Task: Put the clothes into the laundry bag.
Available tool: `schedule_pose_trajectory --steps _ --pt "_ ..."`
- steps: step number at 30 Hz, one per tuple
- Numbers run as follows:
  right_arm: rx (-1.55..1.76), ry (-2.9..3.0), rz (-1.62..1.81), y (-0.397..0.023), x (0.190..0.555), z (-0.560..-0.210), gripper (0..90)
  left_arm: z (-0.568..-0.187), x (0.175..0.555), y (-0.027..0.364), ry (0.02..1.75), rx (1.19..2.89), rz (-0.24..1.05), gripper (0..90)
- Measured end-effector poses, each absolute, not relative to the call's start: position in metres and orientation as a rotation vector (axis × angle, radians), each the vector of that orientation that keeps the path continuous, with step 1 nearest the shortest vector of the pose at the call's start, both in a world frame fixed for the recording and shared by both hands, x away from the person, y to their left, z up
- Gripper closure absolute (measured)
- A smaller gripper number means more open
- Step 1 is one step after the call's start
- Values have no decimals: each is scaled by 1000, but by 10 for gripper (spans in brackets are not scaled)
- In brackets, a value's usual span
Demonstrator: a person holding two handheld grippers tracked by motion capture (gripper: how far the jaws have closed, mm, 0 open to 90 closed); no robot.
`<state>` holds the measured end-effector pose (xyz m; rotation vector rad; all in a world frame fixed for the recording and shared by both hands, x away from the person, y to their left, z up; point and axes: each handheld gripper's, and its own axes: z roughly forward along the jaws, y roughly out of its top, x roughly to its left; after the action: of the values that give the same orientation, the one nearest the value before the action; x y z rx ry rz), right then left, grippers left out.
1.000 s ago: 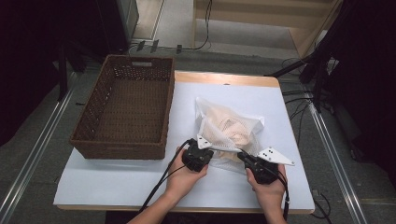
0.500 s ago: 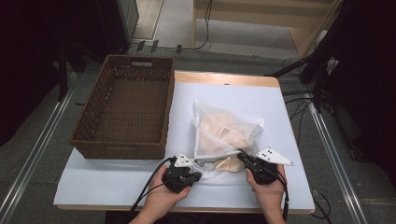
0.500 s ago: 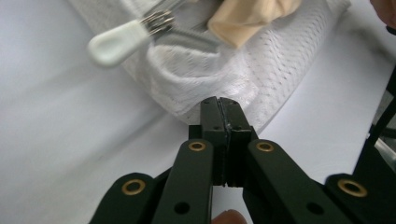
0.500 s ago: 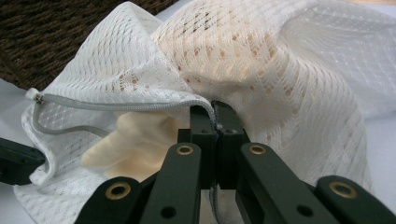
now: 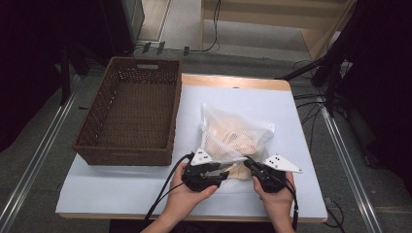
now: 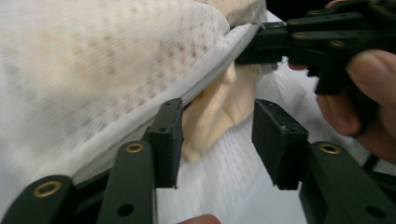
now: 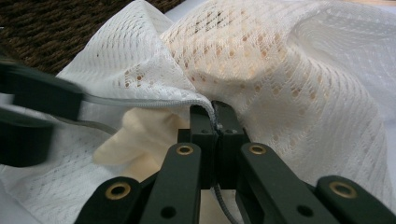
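Since a moment ago, left claw (image 5: 221, 171) has come back to the mesh bag's (image 5: 233, 133) near edge, its jaws just opening, spread around the zipper hem without pinching. Right claw (image 7: 214, 122) pinches the zipper edge. Cream cloth (image 6: 219, 109) inside is mostly veiled. Bag lies mid-bench (image 5: 145, 184), its open end toward the person.

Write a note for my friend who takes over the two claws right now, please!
Right claw: shut on the mesh laundry bag's zipper edge, holding the opening up.
Left claw: open, jaws just opening, at the bag's mouth with the cream cloth between them, not pinched.
Wicker basket: left of the bag, nothing in it.
Done: bag mouth open.
Left: probably grip the cloth and pull it out.
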<state>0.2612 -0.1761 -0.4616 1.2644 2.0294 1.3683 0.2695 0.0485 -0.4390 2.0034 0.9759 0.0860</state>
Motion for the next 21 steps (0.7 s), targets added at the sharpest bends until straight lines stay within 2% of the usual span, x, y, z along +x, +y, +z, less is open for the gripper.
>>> schedule_pose_trajectory --steps 2,5,8,10,11,13,14,18,21 --pt "1261 2030 1373 -175 261 -461 900 -446 277 31 978 2055 84 458" --pt "1263 2023 1388 -174 259 -459 900 -458 287 8 982 2141 150 438" --pt "1252 2013 1398 -174 257 -455 900 -469 295 -5 1037 2153 178 450" --pt "1248 2008 1406 -174 255 -454 900 -470 297 -9 1053 2153 192 500" --pt "1254 2002 1407 -174 255 -453 900 -469 298 -9 1051 2160 184 573" --pt "1252 1996 1424 -175 254 -452 900 -465 300 -6 1057 2144 159 781" --pt "1253 1994 1427 -175 254 -451 900 -463 302 -4 1059 2132 158 813" --pt "1255 1980 1457 -176 251 -447 900 -447 309 0 1091 2032 222 832" --pt "1245 1965 1476 -176 249 -443 900 -438 315 2 1119 1953 321 833"
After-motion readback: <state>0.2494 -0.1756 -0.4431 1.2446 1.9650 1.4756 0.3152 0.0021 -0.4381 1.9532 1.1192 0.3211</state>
